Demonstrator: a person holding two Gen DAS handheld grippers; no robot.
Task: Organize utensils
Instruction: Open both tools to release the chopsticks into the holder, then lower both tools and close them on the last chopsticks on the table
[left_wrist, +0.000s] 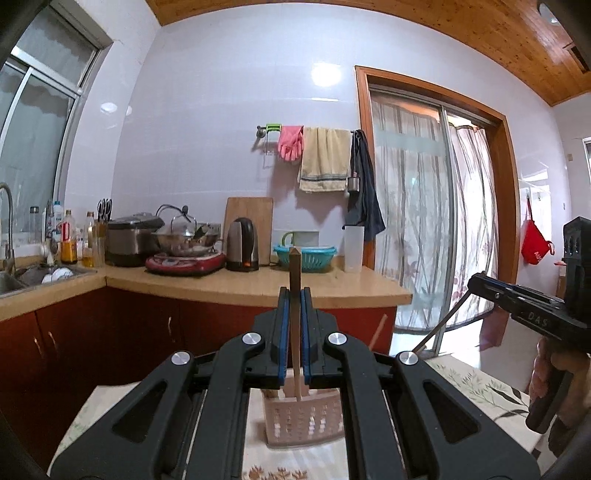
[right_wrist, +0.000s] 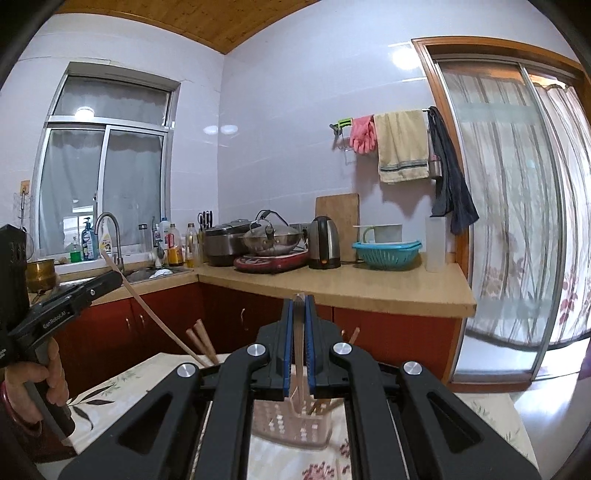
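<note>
My left gripper (left_wrist: 295, 295) is shut on a wooden chopstick (left_wrist: 295, 273) that points up and down, its lower end in the pink slotted basket (left_wrist: 306, 421) on the table. My right gripper (right_wrist: 299, 304) is shut on another wooden chopstick (right_wrist: 298, 354), whose lower end reaches into the same basket (right_wrist: 291, 424). The right gripper also shows at the right of the left wrist view (left_wrist: 476, 282), and the left gripper at the left of the right wrist view (right_wrist: 110, 278). Several more chopsticks (right_wrist: 201, 339) stand in the basket.
The basket stands on a floral tablecloth (right_wrist: 110, 387). Behind is a wooden counter (left_wrist: 258, 284) with a kettle (left_wrist: 242, 249), a wok on a red cooker (left_wrist: 184, 258), a teal strainer (left_wrist: 304, 256) and a sink (left_wrist: 22, 277). A sliding glass door (left_wrist: 424, 221) is at right.
</note>
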